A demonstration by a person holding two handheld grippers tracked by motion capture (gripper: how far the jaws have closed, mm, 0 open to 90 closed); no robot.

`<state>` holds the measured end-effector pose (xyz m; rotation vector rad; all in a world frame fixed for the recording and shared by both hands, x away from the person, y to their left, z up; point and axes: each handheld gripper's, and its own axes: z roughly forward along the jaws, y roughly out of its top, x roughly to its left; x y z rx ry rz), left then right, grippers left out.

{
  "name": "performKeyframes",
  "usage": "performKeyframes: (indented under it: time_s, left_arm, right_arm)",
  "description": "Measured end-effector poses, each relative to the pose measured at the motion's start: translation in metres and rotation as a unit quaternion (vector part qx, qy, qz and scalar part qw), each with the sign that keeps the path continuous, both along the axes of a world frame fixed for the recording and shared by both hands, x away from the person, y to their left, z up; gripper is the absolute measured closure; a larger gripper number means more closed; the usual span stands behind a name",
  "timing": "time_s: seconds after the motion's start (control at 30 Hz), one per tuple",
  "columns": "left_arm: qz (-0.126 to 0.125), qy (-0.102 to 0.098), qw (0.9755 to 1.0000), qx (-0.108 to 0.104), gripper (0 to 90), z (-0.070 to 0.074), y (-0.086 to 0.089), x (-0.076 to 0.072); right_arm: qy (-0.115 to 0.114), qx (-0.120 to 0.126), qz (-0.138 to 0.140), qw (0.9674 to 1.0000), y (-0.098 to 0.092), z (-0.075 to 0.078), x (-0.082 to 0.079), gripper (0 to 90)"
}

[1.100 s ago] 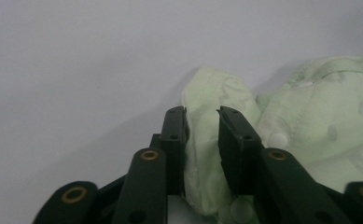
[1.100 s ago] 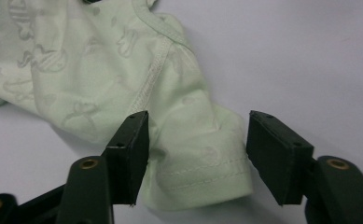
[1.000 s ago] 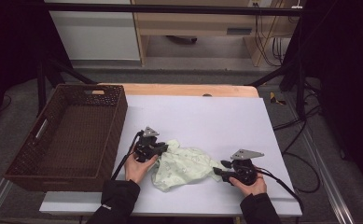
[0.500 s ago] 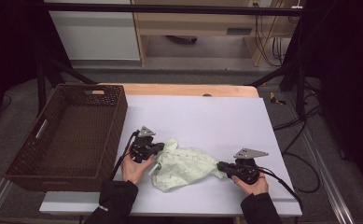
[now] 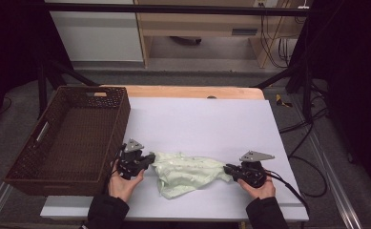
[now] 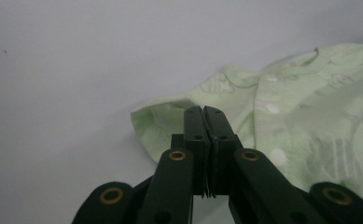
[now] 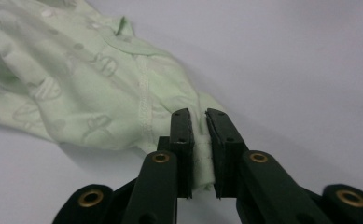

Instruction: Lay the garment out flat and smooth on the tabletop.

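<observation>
From the high view, we have the crumpled pale green printed cloth garment (image 5: 189, 171) lying on the white worktop (image 5: 207, 124) between our left gripper (image 5: 149, 160) and right gripper (image 5: 227, 168), still bunched, with the brown woven basket (image 5: 64, 138) just to the left. In the left gripper view, our fingers (image 6: 195, 135) are closed tight; a thin edge of the garment (image 6: 305, 112) seems pinched. In the right gripper view, our fingers (image 7: 181, 140) have just been closing and clamp a fold of it (image 7: 76, 88). We judge both ends gripped; spreading it flat remains.
</observation>
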<state>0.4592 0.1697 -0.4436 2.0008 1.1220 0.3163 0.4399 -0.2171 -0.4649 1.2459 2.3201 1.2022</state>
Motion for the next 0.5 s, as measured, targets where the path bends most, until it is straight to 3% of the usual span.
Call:
performKeyframes:
  time_s: [0.07, 0.1, 0.2, 0.27, 0.33, 0.4, 0.5]
  left_arm:
    - [-0.003, 0.005, 1.0, -0.003, 87.8, -0.002, 0.001, -0.002]
    - [-0.008, 0.008, 0.9999, -0.007, 83.3, -0.004, 0.001, -0.003]
    - [-0.007, 0.009, 0.9999, -0.013, 65.3, -0.004, 0.001, 0.0]
    - [-0.006, -0.008, 0.9996, -0.028, 49.5, -0.001, 0.0, 0.008]
    - [-0.009, -0.013, 0.9994, -0.032, 39.1, -0.003, -0.001, 0.015]
    - [-0.014, -0.003, 0.9993, -0.035, 35.5, -0.008, -0.002, 0.023]
    - [-0.01, 0.013, 0.9996, -0.021, 33.4, -0.018, -0.001, 0.035]
  right_arm:
    - [0.008, -0.005, 0.005, 0.9999, 0.0, -0.001, 0.0, 77.0]
    - [0.014, -0.004, 0.001, 0.9999, 0.0, -0.002, 0.0, 71.8]
    - [-0.002, 0.01, -0.011, 0.9999, -0.004, 0.001, 0.001, 60.3]
    - [-0.015, 0.014, -0.023, 0.9995, -0.008, 0.002, 0.003, 50.0]
    - [-0.014, 0.016, -0.032, 0.9993, -0.011, 0.002, 0.005, 48.9]
    - [-0.01, 0.018, -0.041, 0.999, -0.013, -0.001, 0.009, 47.3]
    - [-0.004, 0.0, -0.043, 0.9991, -0.012, -0.006, 0.017, 46.9]
